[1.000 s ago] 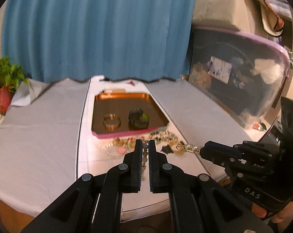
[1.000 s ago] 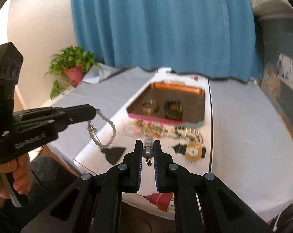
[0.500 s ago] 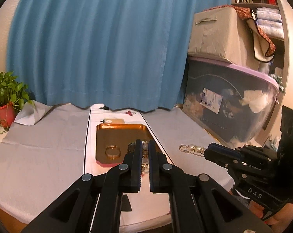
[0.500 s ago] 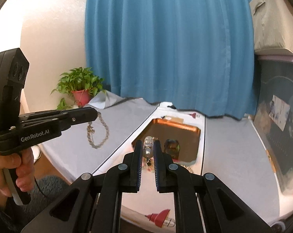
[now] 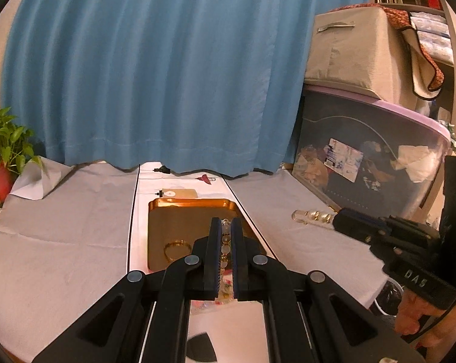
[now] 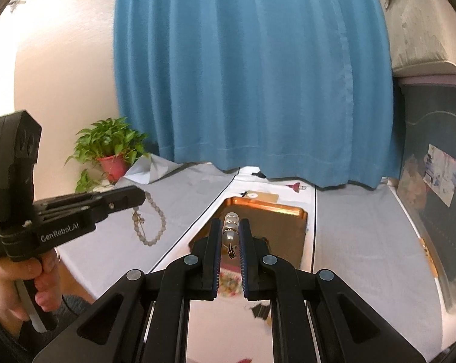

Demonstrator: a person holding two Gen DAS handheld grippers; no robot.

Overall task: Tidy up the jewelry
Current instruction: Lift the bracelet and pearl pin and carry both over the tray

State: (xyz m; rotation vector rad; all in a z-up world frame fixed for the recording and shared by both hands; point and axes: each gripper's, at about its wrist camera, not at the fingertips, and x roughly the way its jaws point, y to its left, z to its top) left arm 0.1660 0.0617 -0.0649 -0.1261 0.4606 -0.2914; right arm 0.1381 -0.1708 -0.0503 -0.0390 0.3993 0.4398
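Above the cloth-covered table (image 5: 61, 242) and its copper tray (image 5: 179, 211), you are holding both grippers aloft, the left gripper (image 5: 226, 236) clenching a pale bead bracelet (image 6: 151, 227), the right gripper (image 6: 230, 236) clenching a clear beaded piece (image 6: 231, 231).

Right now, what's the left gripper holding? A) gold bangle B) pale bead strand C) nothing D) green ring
B: in the right wrist view a pale bead strand hangs in a loop from the shut left gripper; the gold bangle lies in the tray.
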